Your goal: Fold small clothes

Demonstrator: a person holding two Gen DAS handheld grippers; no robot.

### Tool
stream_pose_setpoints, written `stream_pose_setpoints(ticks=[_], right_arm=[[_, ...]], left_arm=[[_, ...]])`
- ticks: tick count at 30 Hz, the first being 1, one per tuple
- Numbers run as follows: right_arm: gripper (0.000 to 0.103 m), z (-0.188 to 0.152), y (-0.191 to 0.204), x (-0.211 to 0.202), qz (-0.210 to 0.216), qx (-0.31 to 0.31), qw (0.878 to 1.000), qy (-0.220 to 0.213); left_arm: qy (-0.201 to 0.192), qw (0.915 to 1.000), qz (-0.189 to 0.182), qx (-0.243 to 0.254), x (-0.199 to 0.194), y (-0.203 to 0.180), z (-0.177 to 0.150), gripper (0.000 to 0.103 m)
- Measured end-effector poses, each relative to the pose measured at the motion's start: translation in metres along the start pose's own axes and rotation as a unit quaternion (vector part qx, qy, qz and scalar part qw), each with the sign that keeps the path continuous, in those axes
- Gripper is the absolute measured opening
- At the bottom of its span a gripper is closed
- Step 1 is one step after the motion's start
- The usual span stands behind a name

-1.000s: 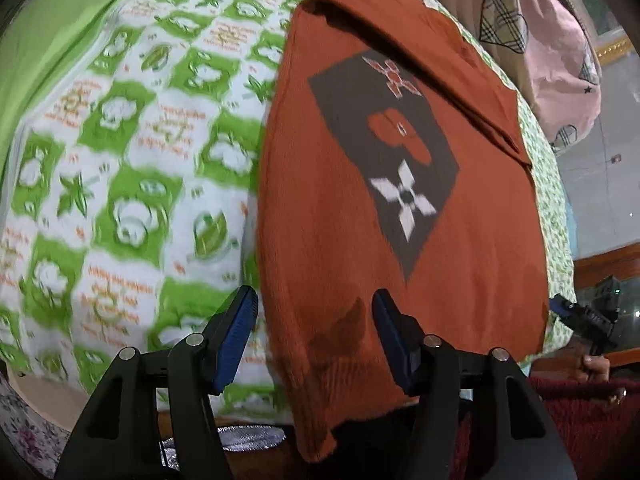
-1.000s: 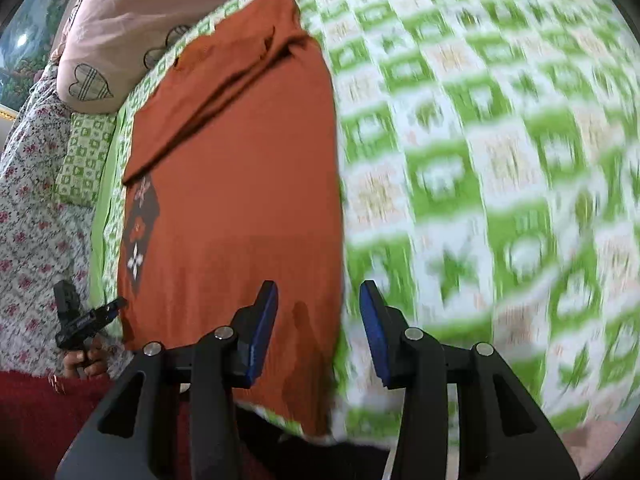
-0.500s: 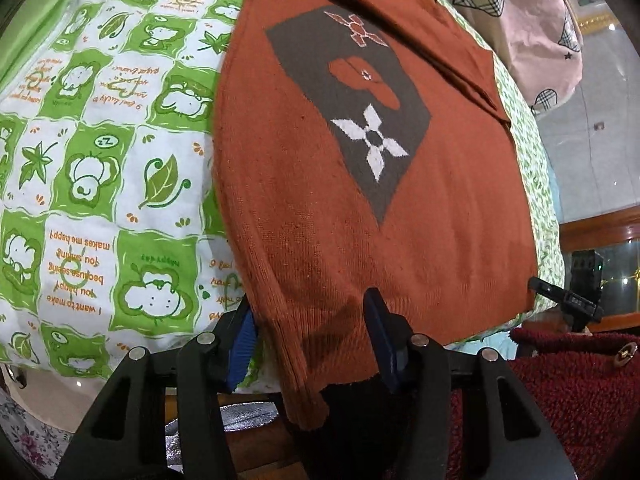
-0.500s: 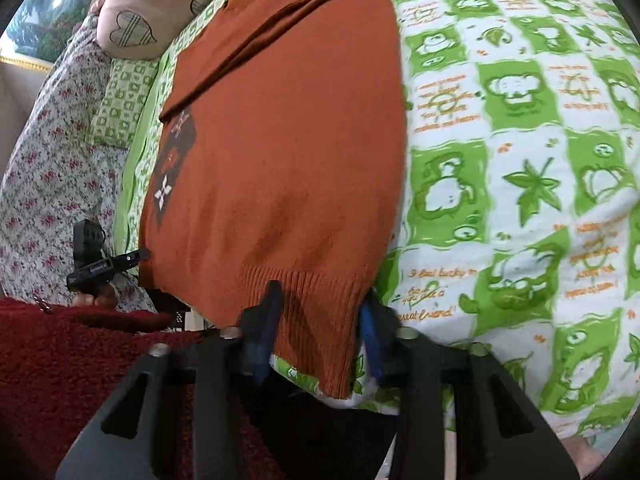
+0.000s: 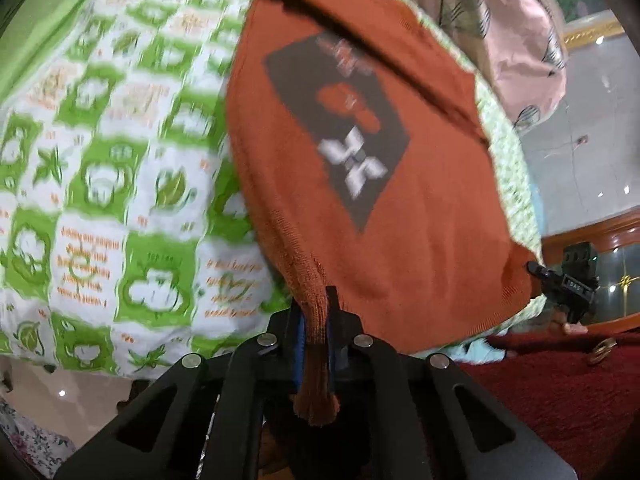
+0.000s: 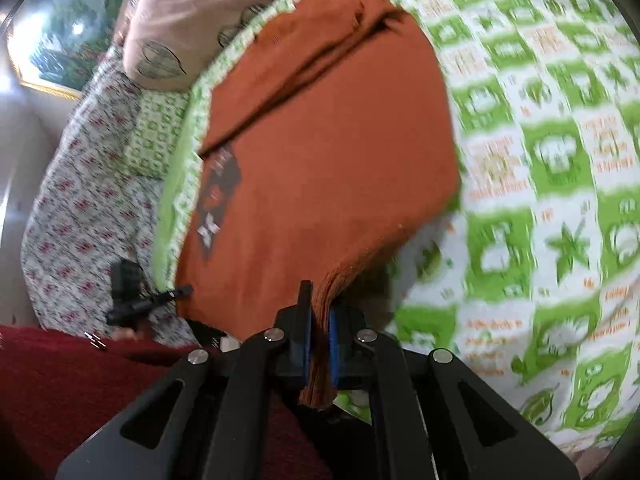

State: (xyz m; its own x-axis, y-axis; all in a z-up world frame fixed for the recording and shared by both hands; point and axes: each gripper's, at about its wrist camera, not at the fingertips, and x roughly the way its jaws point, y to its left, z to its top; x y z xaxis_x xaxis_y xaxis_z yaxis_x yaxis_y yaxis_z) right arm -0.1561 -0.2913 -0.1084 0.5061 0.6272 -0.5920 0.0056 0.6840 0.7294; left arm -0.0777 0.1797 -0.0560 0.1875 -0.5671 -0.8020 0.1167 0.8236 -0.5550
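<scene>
A rust-orange knit sweater (image 5: 420, 220) with a dark diamond patch lies on a green-and-white patterned bedsheet (image 5: 120, 160). My left gripper (image 5: 316, 320) is shut on the ribbed hem at its left bottom corner, which is lifted off the sheet. My right gripper (image 6: 318, 320) is shut on the ribbed hem at the other bottom corner of the sweater (image 6: 320, 160), also raised. The sleeves are folded across the far end. The right gripper (image 5: 568, 280) shows at the sweater's far corner in the left wrist view, and the left gripper (image 6: 136, 300) shows in the right wrist view.
A pink pillow (image 5: 512, 40) with heart prints lies beyond the sweater. A floral sheet (image 6: 80, 200) hangs beside the bed (image 6: 560, 160). A dark red garment on the person (image 5: 560, 392) fills the near foreground. A tiled floor (image 5: 592, 120) lies past the bed.
Both grippers closed on the hem corners they were straddling and lifted them off the bed. The views are blurred by motion.
</scene>
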Motion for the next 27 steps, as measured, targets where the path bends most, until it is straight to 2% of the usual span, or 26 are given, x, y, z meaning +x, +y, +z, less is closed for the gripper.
stream_pose_setpoints(ticks=[5,12,15,21,27], right_arm=[[0.007,0.032,0.023,-0.018,0.030,-0.010,0.998,-0.052],[0.007,0.097,0.046,-0.029,0.046,-0.036,0.990,-0.126],[0.007,0.132,0.050,-0.025,0.047,-0.037,0.985,-0.162],[0.007,0.191,0.050,-0.014,0.036,-0.035,0.980,-0.194],[0.007,0.239,0.036,0.000,0.015,-0.025,0.980,-0.199]], left_arm=[[-0.073,0.9966,-0.038,0.001,-0.033,-0.017,0.036,0.005],[-0.166,0.9830,-0.077,0.018,-0.066,-0.035,0.115,0.005],[-0.187,0.9789,-0.079,0.024,-0.063,-0.041,0.150,0.005],[-0.224,0.9715,-0.077,0.013,-0.047,-0.044,0.221,0.004],[-0.222,0.9730,-0.063,0.001,-0.017,-0.035,0.279,0.004]])
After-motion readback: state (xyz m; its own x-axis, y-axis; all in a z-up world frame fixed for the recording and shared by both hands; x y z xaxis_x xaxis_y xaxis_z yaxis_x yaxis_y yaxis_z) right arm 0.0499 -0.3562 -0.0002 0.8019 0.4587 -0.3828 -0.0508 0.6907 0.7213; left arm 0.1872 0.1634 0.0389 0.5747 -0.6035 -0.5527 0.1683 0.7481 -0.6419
